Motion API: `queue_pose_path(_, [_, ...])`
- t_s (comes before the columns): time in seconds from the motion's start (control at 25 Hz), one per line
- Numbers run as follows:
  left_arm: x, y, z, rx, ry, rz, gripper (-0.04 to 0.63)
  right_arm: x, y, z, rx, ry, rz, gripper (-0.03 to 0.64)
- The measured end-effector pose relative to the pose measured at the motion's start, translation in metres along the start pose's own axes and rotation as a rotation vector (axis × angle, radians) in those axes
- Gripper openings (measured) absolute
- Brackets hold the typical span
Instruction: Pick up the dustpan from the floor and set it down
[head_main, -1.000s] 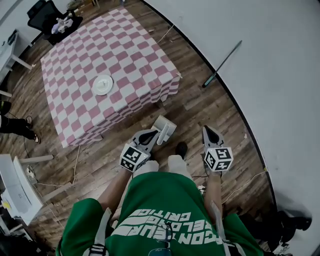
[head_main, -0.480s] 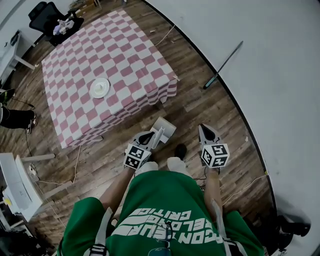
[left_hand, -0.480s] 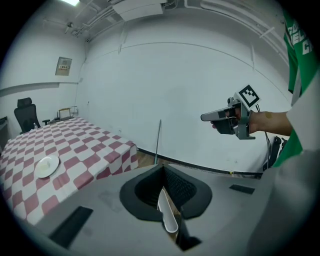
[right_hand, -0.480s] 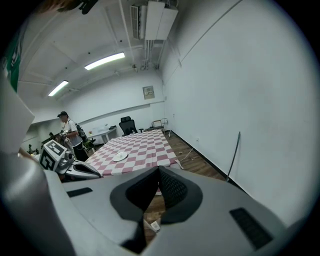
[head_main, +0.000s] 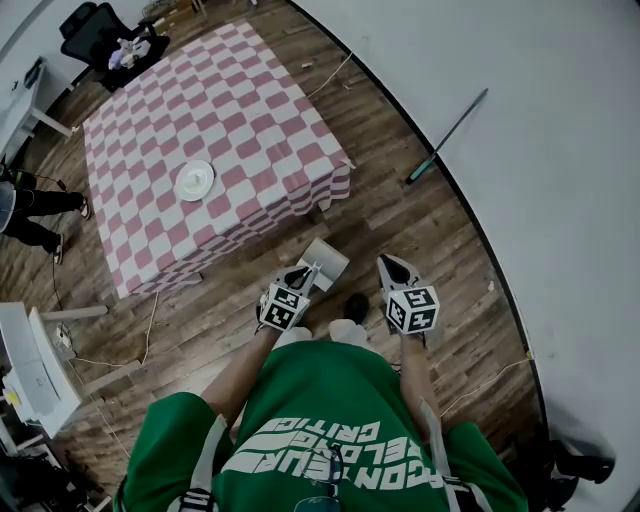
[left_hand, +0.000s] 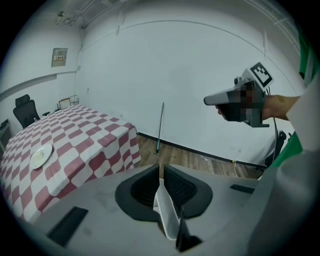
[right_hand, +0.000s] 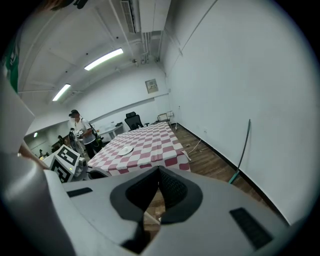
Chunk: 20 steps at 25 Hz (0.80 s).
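Observation:
The white dustpan (head_main: 326, 261) hangs in front of the person's feet, above the wood floor (head_main: 430, 240). My left gripper (head_main: 309, 272) is shut on its handle (left_hand: 168, 216), a white bar that runs back between the jaws in the left gripper view. Whether the pan touches the floor I cannot tell. My right gripper (head_main: 386, 263) is held to the right of the dustpan, apart from it. Its jaws meet at the tip with nothing between them (right_hand: 159, 171). It also shows at the upper right of the left gripper view (left_hand: 211, 100).
A table with a red-and-white checked cloth (head_main: 240, 110) stands just beyond the dustpan, with a white plate (head_main: 194, 180) on it. A long-handled broom (head_main: 446, 136) leans on the white wall at the right. A person's legs (head_main: 35, 205) show at the left edge.
Both grippers have sunk toward the floor and drawn closer together. The dustpan has gone down with the left gripper, still held by its handle.

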<state>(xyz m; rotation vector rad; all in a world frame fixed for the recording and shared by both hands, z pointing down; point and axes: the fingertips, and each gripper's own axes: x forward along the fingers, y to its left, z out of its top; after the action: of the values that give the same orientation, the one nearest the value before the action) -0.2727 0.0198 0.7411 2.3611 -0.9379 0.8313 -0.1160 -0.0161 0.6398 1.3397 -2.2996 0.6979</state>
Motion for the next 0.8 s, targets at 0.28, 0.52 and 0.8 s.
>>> queue_pose_path(0.28, [0.047, 0.002, -0.038, -0.01, 0.127, -0.009, 0.174, 0.013, 0.009, -0.003, -0.008, 0.017, 0.076, 0.008])
queue_pose_path(0.52, [0.073, 0.005, -0.065, -0.017, 0.241, -0.013, 0.221, 0.016, 0.01, -0.008, -0.018, 0.04, 0.094, 0.008])
queue_pose_path(0.8, [0.092, 0.008, -0.082, -0.032, 0.317, -0.006, 0.221, 0.015, 0.005, -0.014, -0.035, 0.077, 0.084, 0.008])
